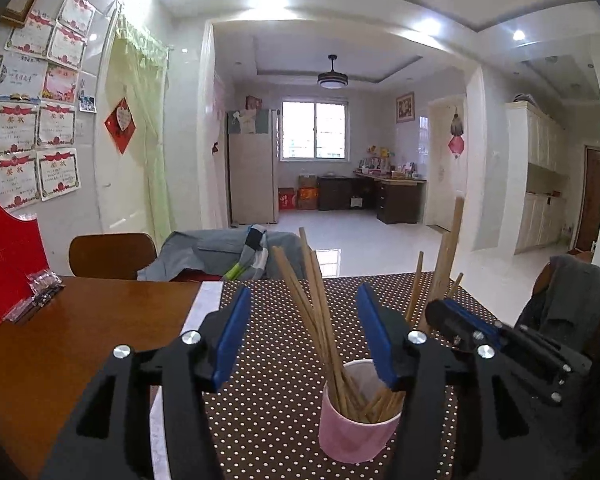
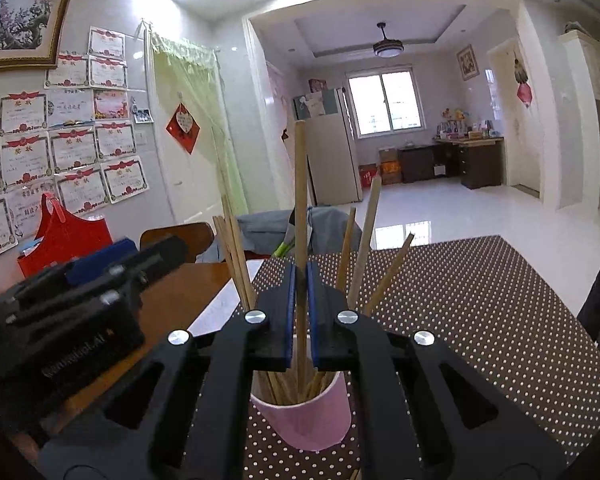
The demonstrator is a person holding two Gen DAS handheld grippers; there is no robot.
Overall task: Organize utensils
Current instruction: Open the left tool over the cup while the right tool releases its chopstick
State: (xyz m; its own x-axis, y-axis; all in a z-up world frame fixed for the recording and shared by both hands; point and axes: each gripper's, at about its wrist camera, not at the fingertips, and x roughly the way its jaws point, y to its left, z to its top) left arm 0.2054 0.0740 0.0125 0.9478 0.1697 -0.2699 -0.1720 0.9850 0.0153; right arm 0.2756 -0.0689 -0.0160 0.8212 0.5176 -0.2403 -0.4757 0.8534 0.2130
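A pink cup (image 1: 354,428) stands on the dotted brown mat (image 1: 268,400) and holds several wooden chopsticks (image 1: 312,300) that lean apart. My left gripper (image 1: 304,292) is open just above and behind the cup. The leaning chopsticks rise through the gap between its blue pads (image 1: 230,340) without being pressed. My right gripper (image 2: 301,270) is shut on one upright chopstick (image 2: 300,184) whose lower end reaches down into the pink cup (image 2: 312,420). More chopsticks (image 2: 236,256) fan out of the cup on both sides. The right gripper (image 1: 480,332) also shows at the right of the left wrist view.
The mat lies on a brown wooden table (image 1: 60,344). A red bag (image 1: 4,256) and a small plastic packet (image 1: 40,292) sit at the table's left. Chairs draped with clothes (image 1: 220,256) stand behind the table, and another draped chair (image 1: 560,304) at the right.
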